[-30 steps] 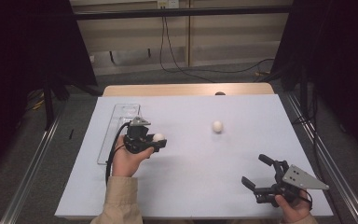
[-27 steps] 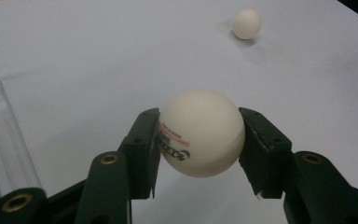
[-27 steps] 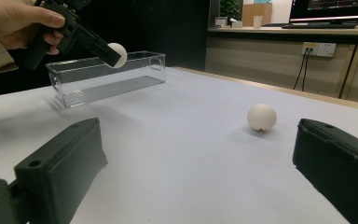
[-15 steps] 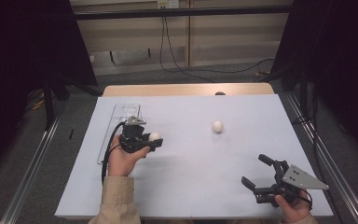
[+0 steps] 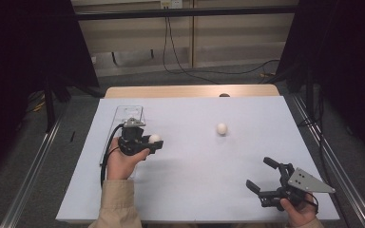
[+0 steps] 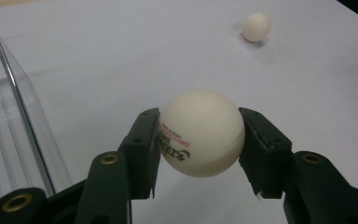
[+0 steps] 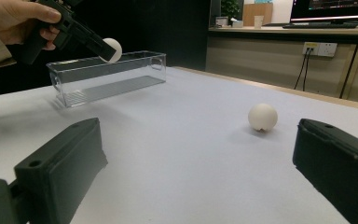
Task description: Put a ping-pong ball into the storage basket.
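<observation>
A white table (image 5: 204, 190) with a bare wooden far edge (image 5: 190, 90) fills the middle of the high view. Beyond it, at top centre, stands a beige panelled wall (image 5: 142, 33) with a socket (image 5: 168, 4) and hanging black cables (image 5: 173, 47). Dark curtains (image 5: 24, 57) flank both sides over grey floor (image 5: 24, 190).

A white ball (image 6: 200, 133) sits clamped between the two black jaws of the left gripper (image 5: 142, 141), held in the air above the white table just beside a clear plastic box (image 5: 123, 124) (small black and red print runs across the ball's lower left side). The box is long, narrow, open-topped and lies flat near the table's left edge.
</observation>
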The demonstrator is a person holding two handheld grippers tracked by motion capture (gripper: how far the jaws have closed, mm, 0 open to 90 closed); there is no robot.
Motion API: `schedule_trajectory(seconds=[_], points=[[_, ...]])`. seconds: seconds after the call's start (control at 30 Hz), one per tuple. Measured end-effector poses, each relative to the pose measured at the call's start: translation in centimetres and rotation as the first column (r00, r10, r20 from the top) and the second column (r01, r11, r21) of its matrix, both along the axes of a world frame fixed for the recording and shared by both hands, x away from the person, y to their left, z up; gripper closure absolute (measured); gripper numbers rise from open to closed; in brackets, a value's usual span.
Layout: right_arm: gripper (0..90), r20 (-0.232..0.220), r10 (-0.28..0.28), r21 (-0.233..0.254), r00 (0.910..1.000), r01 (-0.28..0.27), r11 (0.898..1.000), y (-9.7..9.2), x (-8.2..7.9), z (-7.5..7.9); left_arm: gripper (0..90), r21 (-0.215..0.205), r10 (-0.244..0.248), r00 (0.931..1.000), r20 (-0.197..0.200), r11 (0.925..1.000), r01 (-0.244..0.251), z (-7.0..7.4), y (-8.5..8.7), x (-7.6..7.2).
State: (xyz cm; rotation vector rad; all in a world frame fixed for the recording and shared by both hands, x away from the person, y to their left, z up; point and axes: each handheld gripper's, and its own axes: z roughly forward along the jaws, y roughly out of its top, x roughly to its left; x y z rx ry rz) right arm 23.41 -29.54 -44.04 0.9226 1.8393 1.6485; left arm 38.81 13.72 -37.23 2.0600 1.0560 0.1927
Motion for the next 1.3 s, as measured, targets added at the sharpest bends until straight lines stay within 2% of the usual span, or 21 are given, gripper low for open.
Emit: schedule_trajectory(seconds=[1.3], points=[[1.3, 0.0, 0.001, 0.002, 1.0, -0.001, 1.0, 0.0, 0.0, 0.0, 51.2, -0.002, 0.046, 0.9987, 0.022, 0.9989, -0.046, 0.6, 2.0, -0.1]])
